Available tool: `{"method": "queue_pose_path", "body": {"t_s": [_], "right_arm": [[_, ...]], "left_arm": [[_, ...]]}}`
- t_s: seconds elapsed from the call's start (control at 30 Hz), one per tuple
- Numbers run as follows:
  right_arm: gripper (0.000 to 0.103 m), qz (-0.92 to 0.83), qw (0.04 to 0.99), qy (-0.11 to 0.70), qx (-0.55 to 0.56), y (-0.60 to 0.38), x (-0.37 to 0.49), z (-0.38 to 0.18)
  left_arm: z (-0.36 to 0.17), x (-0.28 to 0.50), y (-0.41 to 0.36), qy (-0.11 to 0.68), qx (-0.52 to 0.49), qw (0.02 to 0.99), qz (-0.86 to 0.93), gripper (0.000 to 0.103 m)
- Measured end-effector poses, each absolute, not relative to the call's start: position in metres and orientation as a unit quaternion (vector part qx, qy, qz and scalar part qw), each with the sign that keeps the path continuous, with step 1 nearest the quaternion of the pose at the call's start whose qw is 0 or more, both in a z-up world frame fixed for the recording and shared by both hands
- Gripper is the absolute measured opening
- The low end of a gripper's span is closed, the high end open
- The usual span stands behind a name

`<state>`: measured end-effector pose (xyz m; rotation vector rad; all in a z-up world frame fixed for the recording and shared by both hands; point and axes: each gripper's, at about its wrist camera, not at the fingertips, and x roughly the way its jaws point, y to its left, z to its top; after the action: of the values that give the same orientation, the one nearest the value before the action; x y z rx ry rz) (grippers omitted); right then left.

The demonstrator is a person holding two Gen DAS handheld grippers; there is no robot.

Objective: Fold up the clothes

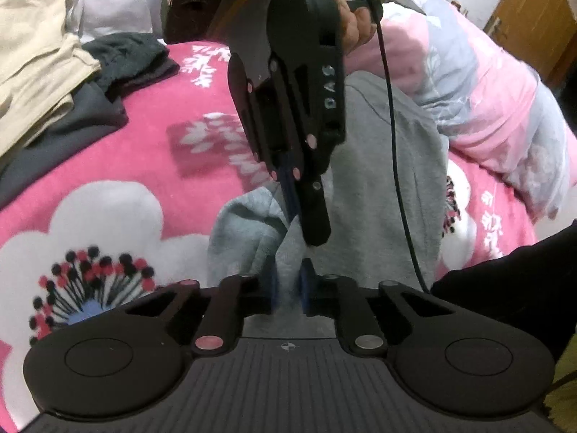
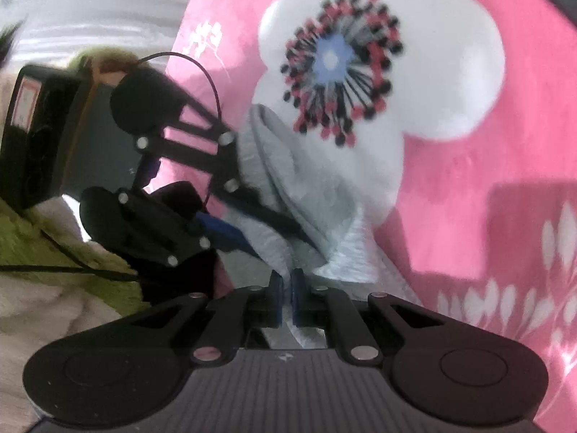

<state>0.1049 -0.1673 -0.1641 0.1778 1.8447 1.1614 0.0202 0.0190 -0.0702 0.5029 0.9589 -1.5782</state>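
Garment (image 1: 389,144) — grey, lies bunched on the pink floral blanket (image 1: 144,151). Your left gripper (image 1: 288,281) pinches its near fold; your right gripper (image 2: 286,288) — likewise clamped on grey cloth.

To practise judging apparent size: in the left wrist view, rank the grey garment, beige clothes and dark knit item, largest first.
1. grey garment
2. beige clothes, partly cut off by the frame edge
3. dark knit item

Garment (image 1: 378,166) on bedspread (image 1: 151,158); clothes pile (image 1: 43,83) far left, quilt (image 1: 487,101) right.
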Motion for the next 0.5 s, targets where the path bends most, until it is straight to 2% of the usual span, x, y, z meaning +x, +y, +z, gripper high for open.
{"method": "queue_pose_path", "body": {"t_s": [0.07,0.1,0.13,0.2,0.27,0.33,0.4,0.5], "right_arm": [[0.011,0.466,0.461,0.752,0.071,-0.168,0.106,-0.161],[0.019,0.464,0.467,0.750,0.064,-0.168,0.107,-0.158],[0.035,0.464,0.474,0.747,0.057,-0.168,0.108,-0.153],[0.056,0.469,0.500,0.726,0.058,-0.173,0.116,-0.141],[0.060,0.465,0.526,0.709,0.071,-0.181,0.126,-0.134],[0.064,0.426,0.538,0.721,0.103,-0.188,0.144,-0.149],[0.064,0.388,0.543,0.733,0.131,-0.195,0.160,-0.166],[0.064,0.380,0.502,0.764,0.141,-0.190,0.167,-0.198]], "left_arm": [[-0.073,0.021,0.020,0.423,0.202,0.574,-0.672,0.004],[-0.074,0.021,0.021,0.431,0.195,0.573,-0.669,0.004],[-0.075,0.022,0.022,0.438,0.188,0.573,-0.667,0.004],[-0.074,0.022,0.024,0.439,0.179,0.579,-0.663,0.004],[-0.073,0.020,0.027,0.440,0.171,0.584,-0.661,0.004],[-0.072,0.019,0.028,0.441,0.167,0.587,-0.658,0.004],[-0.070,0.014,0.029,0.432,0.175,0.592,-0.658,0.003],[-0.068,0.009,0.029,0.422,0.181,0.598,-0.657,0.004]]}}
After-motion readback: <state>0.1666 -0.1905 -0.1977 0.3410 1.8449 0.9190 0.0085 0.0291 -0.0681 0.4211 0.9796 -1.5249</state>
